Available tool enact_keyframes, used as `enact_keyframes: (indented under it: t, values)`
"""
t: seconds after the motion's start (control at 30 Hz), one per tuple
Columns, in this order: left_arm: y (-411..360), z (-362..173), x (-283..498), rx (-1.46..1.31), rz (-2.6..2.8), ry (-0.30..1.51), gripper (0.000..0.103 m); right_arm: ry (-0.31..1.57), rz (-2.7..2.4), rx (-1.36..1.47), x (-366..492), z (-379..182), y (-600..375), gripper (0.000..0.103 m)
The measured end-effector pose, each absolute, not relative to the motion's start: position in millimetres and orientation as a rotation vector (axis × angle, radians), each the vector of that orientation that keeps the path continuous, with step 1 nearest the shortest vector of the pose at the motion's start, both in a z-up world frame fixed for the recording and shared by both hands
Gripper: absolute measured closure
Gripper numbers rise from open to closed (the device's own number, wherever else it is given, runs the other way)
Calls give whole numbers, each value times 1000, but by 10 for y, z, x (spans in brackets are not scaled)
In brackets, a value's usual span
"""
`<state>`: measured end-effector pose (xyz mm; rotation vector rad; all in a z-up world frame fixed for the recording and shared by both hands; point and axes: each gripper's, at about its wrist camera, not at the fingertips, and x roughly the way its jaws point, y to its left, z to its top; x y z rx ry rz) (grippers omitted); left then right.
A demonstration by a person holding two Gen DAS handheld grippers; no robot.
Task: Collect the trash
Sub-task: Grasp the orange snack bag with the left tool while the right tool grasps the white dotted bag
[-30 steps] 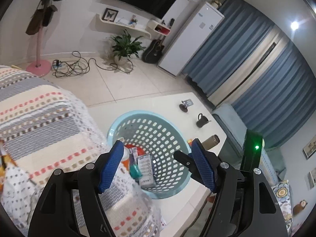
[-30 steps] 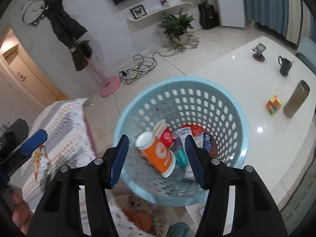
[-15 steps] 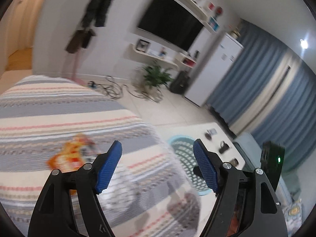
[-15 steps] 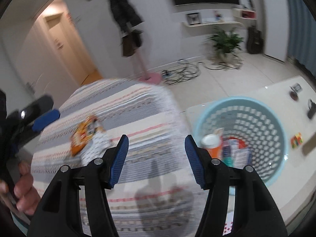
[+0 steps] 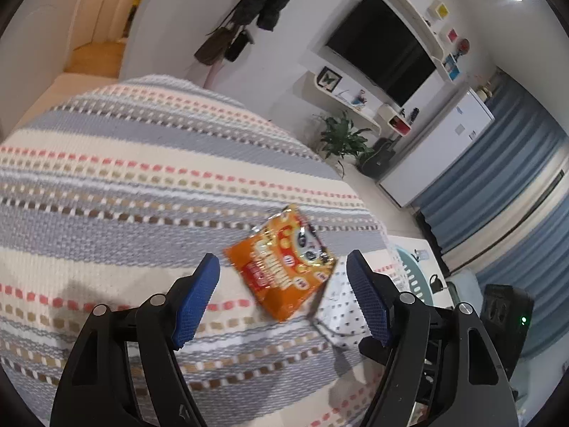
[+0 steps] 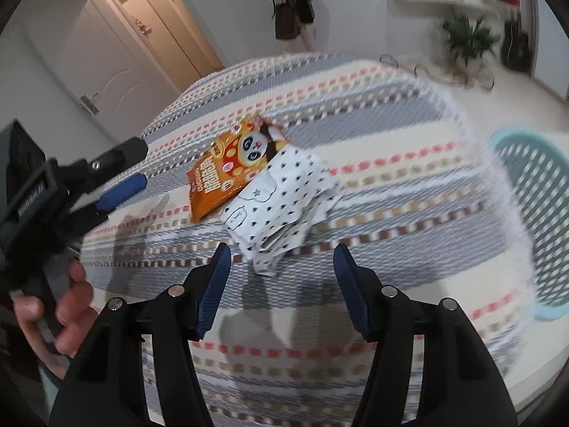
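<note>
Orange snack bag (image 5: 282, 267) just ahead, btwn left gripper (image 5: 282, 299) tips – white packet (image 6: 281, 203) (overlapping it) before right gripper (image 6: 281, 286); both spread, empty.

Dim indoor light; fisheye warp; right-view motion blur.

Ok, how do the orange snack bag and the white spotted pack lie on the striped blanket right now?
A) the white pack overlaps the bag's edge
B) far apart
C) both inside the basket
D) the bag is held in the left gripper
A: in the right wrist view the white pack lies over one edge of the orange bag, both on the blanket.
</note>
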<state>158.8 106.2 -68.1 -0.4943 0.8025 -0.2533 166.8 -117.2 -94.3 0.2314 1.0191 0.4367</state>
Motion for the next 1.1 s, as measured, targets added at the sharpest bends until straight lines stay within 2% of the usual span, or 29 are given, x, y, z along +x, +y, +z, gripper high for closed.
enact_keyframes:
  t: [0.3, 0.33, 0.37, 0.43, 0.47, 0.53, 0.87, 0.93, 1.07, 1.1]
  values:
    - [1226, -806, 1566, -495, -238, 833, 32, 975, 342, 192, 1842, -958, -982, 48]
    - [1216, -808, 1565, -489, -236, 836, 32, 970, 327, 175, 1863, -958, -955, 55]
    - [1183, -806, 1573, -486, -236, 839, 32, 964, 308, 150, 1874, -958, -920, 70]
    - [1162, -807, 1600, -472, -233, 846, 31, 953, 284, 113, 1887, -960, -878, 83]
    - [1152, -802, 1620, -464, -230, 848, 31, 950, 288, 113, 1895, -961, -906, 88]
    - [1097, -771, 1677, -428, -220, 854, 31, 937, 292, 117, 1881, -947, -957, 91]
    - [664, -817, 2159, -201, -254, 935, 29, 901, 255, 72, 1849, -811, -1352, 95]
    - [532, -847, 2160, -133, -265, 941, 24, 882, 270, 25, 1818, -764, -1398, 95]
    - [368, -862, 2065, -48, -290, 954, 24, 865, 297, -50, 1764, -697, -1405, 95]
    - [334, -854, 2020, -33, -298, 957, 27, 865, 300, -56, 1771, -689, -1414, 95]
